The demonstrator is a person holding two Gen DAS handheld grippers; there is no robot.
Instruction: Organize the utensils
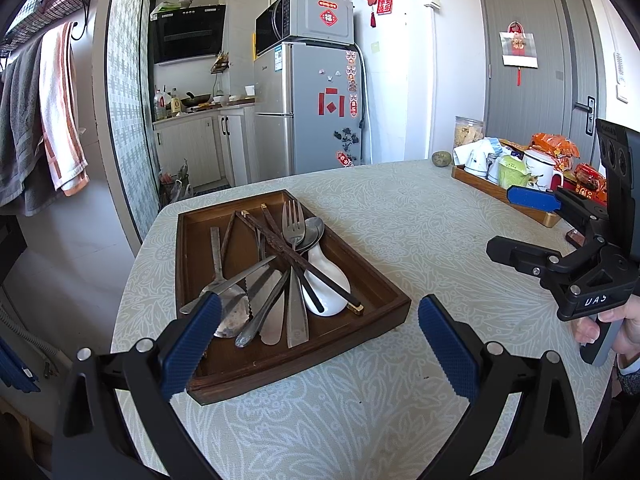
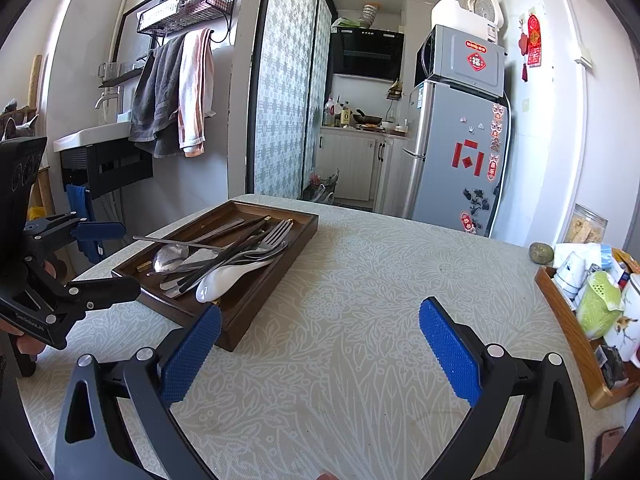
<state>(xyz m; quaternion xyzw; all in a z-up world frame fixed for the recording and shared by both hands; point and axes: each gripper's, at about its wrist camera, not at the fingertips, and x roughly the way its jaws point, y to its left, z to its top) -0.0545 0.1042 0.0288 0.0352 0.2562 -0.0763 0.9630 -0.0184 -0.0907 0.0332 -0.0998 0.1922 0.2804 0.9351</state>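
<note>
Utensils (image 1: 280, 276), including one white spoon (image 1: 326, 280), fill one tray (image 1: 384, 292); both claws, left (image 1: 320, 340) and right (image 2: 320, 344), gape released.

Both wrist views look low across the worktop (image 1: 400, 220) toward the kitchen. They share the wooden tray (image 1: 208, 384), at 11 o'clock in each.

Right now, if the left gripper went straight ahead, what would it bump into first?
Probably the wooden tray: the open left gripper points at its near corner, with the piled utensils just beyond. Depth is hard to judge.
</note>
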